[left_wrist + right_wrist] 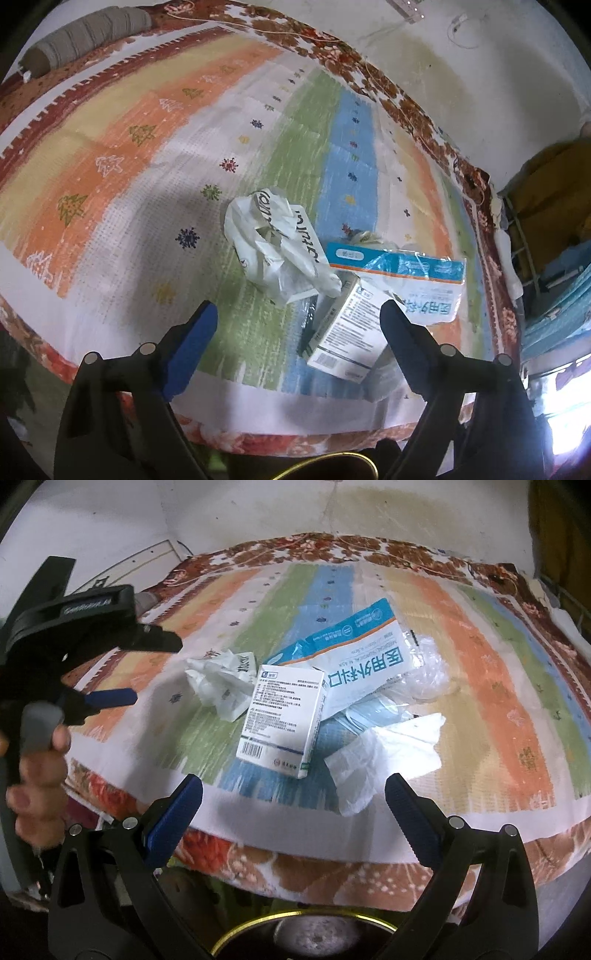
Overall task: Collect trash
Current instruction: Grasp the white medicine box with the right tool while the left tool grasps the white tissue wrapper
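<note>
Left gripper: jaws wide apart, nothing between them, hovering just short of the trash pile on the striped bedspread.

Crumpled plastic bag lies at the pile's left. Medicine box sits centre, leaning on the mask packet. White tissue lies at the right, nearest the right gripper, also spread open and empty.

Judgement: take the soft pieces first. Pinch the bag at a bunched fold, not a flat flap. Grip the box across its narrow faces. The round gold-rimmed container below looks like the drop point.
</note>
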{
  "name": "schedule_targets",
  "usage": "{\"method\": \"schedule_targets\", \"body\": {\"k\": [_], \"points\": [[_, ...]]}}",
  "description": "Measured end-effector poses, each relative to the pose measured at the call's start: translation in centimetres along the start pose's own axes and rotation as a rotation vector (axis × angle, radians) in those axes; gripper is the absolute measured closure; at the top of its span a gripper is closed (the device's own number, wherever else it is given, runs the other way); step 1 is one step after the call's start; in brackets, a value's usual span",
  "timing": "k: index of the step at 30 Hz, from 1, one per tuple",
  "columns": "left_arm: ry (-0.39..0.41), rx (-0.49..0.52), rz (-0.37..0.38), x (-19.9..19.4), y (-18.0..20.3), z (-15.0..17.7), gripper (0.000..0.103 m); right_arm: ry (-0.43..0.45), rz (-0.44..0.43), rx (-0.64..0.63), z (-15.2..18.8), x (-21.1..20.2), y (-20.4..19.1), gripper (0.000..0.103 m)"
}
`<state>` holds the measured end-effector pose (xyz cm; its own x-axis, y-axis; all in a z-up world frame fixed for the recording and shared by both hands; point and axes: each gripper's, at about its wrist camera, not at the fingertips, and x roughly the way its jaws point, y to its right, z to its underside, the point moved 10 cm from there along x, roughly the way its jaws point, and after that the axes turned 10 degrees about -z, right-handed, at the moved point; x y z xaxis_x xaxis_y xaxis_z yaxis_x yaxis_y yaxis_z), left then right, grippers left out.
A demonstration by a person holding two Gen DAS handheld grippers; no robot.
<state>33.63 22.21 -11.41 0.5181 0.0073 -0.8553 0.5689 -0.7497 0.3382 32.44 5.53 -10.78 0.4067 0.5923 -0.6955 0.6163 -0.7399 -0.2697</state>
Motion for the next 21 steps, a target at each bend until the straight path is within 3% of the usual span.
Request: {"method": "schedule_targets", "body": {"k": [12,21], "points": [[-0.026,-0.037,0.018,2.8,-1.8,-1.5,0.029,-0.063,0.060,0.031,-0.9,6.1,-0.2,0.009],[-0.043,-0.111,0.092,3.3,-2.1,-2.8,0.029,-0.098,0.126,0.103,-1.4,8.8,0.9,0.009]]}}
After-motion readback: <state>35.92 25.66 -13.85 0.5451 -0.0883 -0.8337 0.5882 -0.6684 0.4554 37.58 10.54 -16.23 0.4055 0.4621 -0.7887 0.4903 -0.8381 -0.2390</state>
